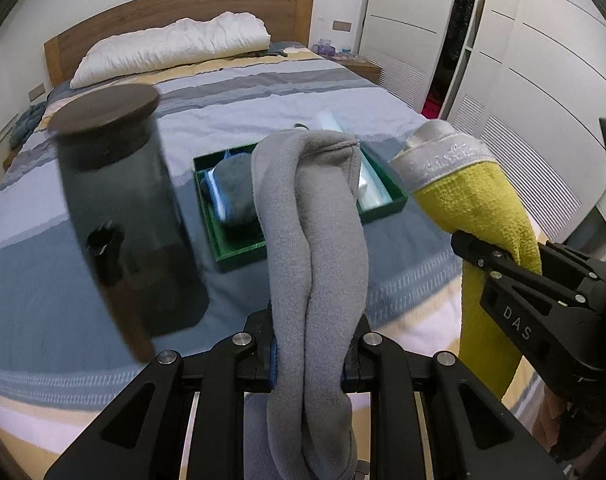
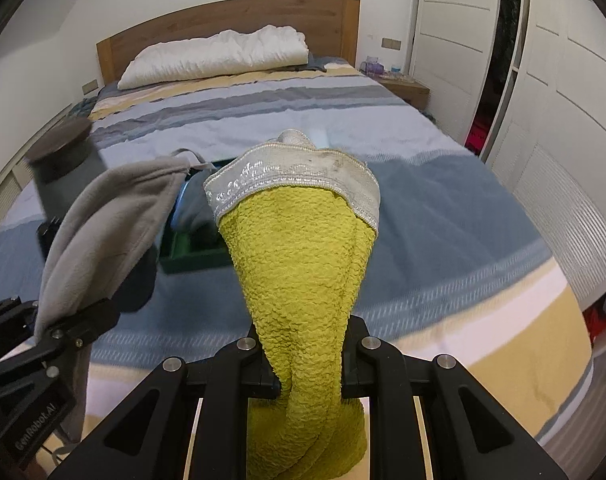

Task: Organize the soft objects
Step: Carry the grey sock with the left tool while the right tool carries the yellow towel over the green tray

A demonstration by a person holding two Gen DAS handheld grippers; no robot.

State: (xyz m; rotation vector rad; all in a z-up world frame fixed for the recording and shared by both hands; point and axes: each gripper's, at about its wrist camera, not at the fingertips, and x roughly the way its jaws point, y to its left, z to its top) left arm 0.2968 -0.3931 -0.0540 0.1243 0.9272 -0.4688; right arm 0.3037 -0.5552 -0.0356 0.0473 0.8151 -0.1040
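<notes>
My left gripper (image 1: 309, 360) is shut on a grey fleece cloth (image 1: 311, 240) that stands up above the jaws over the bed. My right gripper (image 2: 309, 364) is shut on a yellow towel (image 2: 303, 272) with a white trim band (image 2: 295, 178). The yellow towel also shows in the left wrist view (image 1: 479, 200), to the right of the grey cloth. The grey cloth also shows in the right wrist view (image 2: 103, 232), at left. A green box (image 1: 239, 252) lies on the bed behind both cloths and holds a dark grey folded item (image 1: 235, 188) and pale blue packets (image 1: 373, 188).
A dark smoked jar with a round lid (image 1: 119, 184) stands on the bed left of the box. A white pillow (image 1: 171, 48) lies by the wooden headboard (image 1: 175, 8). White wardrobe doors (image 1: 523, 60) line the right side. A nightstand (image 2: 403, 86) sits at the far right.
</notes>
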